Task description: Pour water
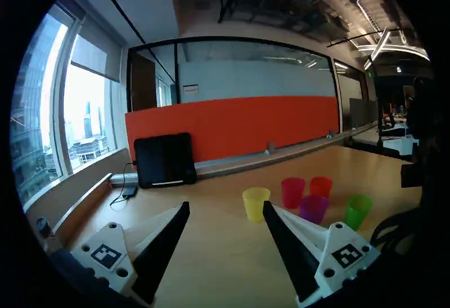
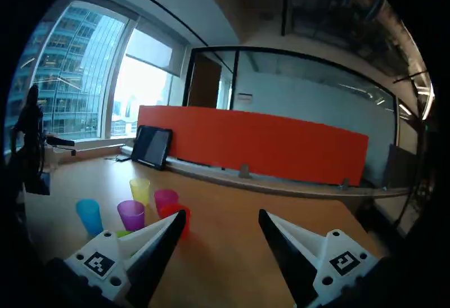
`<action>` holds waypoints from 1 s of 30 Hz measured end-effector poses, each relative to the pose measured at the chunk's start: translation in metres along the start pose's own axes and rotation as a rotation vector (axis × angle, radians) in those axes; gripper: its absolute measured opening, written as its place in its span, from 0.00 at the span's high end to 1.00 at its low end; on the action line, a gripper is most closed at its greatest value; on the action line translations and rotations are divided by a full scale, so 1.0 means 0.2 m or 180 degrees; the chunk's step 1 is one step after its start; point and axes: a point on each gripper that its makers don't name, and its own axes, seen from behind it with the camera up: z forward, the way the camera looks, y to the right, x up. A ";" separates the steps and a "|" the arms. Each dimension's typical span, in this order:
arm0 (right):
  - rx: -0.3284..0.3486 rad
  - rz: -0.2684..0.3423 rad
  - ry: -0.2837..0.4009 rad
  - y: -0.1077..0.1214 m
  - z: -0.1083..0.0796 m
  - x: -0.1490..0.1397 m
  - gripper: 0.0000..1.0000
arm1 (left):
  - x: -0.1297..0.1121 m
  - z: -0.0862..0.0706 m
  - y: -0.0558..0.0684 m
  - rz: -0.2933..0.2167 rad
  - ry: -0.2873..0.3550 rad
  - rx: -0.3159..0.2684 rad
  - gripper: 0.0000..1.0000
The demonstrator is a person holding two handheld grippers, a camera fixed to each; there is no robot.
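Note:
Several plastic cups stand on the wooden table (image 1: 225, 252). In the left gripper view I see a yellow cup (image 1: 255, 203), a pink cup (image 1: 292, 191), a red cup (image 1: 320, 186), a purple cup (image 1: 313, 208) and a green cup (image 1: 358, 210). My left gripper (image 1: 225, 218) is open above the table, just short of the yellow cup, holding nothing. In the right gripper view a blue cup (image 2: 89, 216), purple cup (image 2: 131, 214), yellow cup (image 2: 139, 190), pink cup (image 2: 166, 199) and red cup (image 2: 175, 216) stand left of centre. My right gripper (image 2: 220, 218) is open and empty, its left finger overlapping the red cup.
A dark tablet (image 1: 165, 159) leans against the orange divider (image 1: 236, 125) at the table's back, with a cable and small device (image 1: 128, 192) beside it. Large windows (image 1: 84, 117) are on the left. A dark stand (image 2: 31, 139) rises at the left edge of the right gripper view.

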 end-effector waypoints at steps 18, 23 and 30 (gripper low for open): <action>-0.0808 0.0126 0.0533 0.19 -0.06 0.17 0.00 | 0.15 -0.07 -0.05 -0.0321 0.0485 0.0481 0.03; -0.0920 0.0179 0.0570 0.22 -0.08 0.16 0.00 | 0.13 -0.07 -0.06 -0.0354 0.0492 0.0508 0.03; -0.0950 0.0264 0.0599 0.23 -0.13 0.16 0.00 | 0.11 -0.06 -0.06 -0.0277 0.0515 0.0562 0.03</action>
